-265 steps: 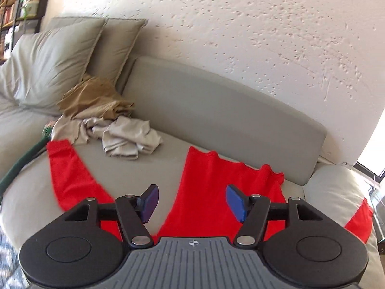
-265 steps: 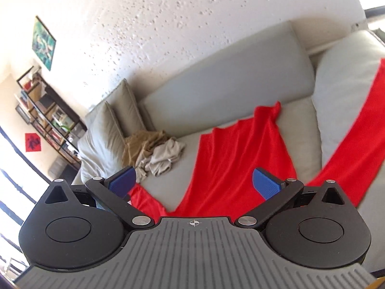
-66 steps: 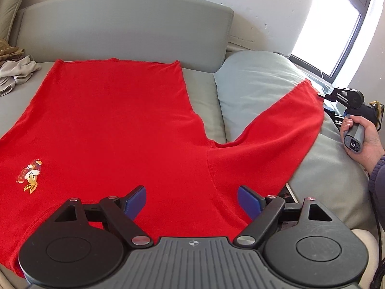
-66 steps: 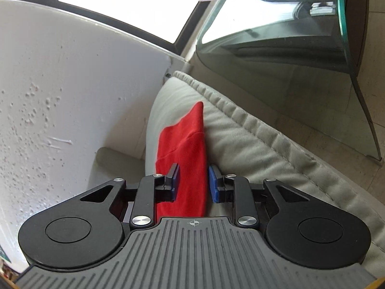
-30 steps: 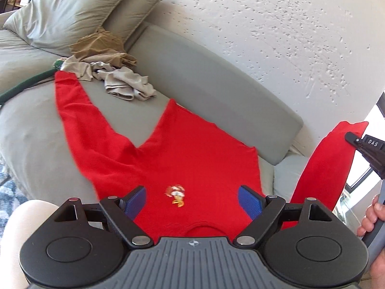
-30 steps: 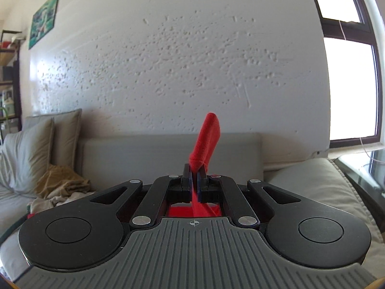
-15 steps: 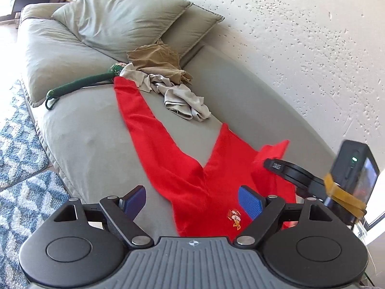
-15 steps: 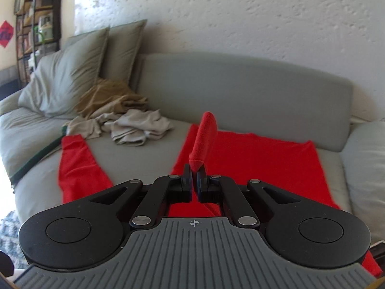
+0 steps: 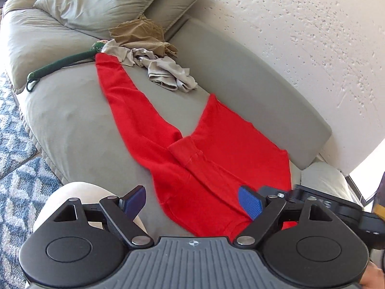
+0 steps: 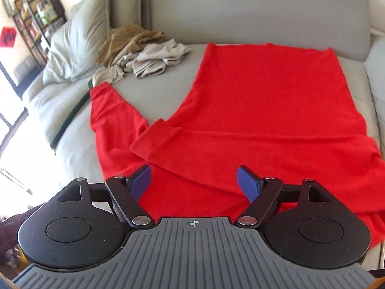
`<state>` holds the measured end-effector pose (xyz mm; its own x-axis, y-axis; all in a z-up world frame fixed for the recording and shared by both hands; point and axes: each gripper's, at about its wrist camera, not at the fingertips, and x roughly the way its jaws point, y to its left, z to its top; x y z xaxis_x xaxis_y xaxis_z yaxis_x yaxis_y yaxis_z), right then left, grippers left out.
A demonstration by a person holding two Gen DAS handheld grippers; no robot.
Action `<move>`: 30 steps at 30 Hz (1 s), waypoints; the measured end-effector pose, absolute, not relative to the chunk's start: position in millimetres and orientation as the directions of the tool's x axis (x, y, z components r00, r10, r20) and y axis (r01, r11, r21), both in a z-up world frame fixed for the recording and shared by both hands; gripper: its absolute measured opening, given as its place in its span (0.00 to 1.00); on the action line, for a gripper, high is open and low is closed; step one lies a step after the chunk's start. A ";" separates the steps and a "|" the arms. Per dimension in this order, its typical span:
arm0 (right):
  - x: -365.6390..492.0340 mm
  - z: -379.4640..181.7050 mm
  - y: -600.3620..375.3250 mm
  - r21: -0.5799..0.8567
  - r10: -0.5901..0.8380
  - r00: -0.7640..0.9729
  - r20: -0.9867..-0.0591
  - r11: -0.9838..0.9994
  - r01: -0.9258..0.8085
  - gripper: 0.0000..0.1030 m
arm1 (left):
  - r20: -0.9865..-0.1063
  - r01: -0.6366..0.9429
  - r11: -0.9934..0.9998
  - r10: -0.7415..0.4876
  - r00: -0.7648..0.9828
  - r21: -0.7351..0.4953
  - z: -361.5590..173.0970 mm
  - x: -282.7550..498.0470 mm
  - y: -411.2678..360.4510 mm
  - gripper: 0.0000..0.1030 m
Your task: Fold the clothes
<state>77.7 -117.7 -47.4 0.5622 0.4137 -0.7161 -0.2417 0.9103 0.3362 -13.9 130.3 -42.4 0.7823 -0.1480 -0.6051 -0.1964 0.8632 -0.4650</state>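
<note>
Red sweater (image 10: 264,101) lies flat ahead of both hand-held grippers, right (image 10: 195,180) and left (image 9: 192,201), jaws wide, empty (one sleeve (image 10: 168,139) folded across); remaining folds pending.

A grey sofa (image 10: 252,4) with a padded backrest stretches ahead of the tongs, against a rough white plaster wall (image 9: 300,29). Two large grey cushions (image 9: 103,2) lean at its far left end. Left of the tongs, a blue-and-white patterned rug (image 9: 16,149) covers the floor. Far left stands a dark bookshelf (image 10: 31,9). Bright daylight glares from the left.
</note>
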 end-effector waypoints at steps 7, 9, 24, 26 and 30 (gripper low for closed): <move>27.0 -52.5 -243.7 0.489 0.443 0.685 -0.578 0.861 -0.144 0.84 | -0.631 -0.249 0.869 -0.091 0.770 -0.429 -61.9 32.6 124.4 0.73; 23.5 -60.8 -272.5 0.540 0.445 0.718 -0.536 0.834 -0.115 0.83 | -0.647 -0.269 0.854 -0.099 0.756 -0.446 -69.0 52.5 126.9 0.65; 39.0 -130.7 -376.3 0.793 0.394 0.770 -0.502 0.565 0.228 0.56 | -0.698 -0.371 0.814 -0.060 0.713 -0.448 -101.8 97.7 113.1 0.66; 42.4 -134.4 -372.6 0.759 0.368 0.752 -0.547 0.597 0.260 0.52 | -0.694 -0.372 0.804 -0.069 0.717 -0.464 -102.9 97.4 115.7 0.66; 52.0 -140.7 -363.4 0.678 0.303 0.719 -0.626 0.667 0.309 0.51 | -0.683 -0.377 0.779 -0.089 0.725 -0.501 -104.8 96.8 121.7 0.66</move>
<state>52.0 -363.4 -140.7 0.7188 0.3028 -0.6258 0.3095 0.6667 0.6781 96.8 121.7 -104.8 0.7247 -0.0892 -0.6833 -0.3766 0.7791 -0.5012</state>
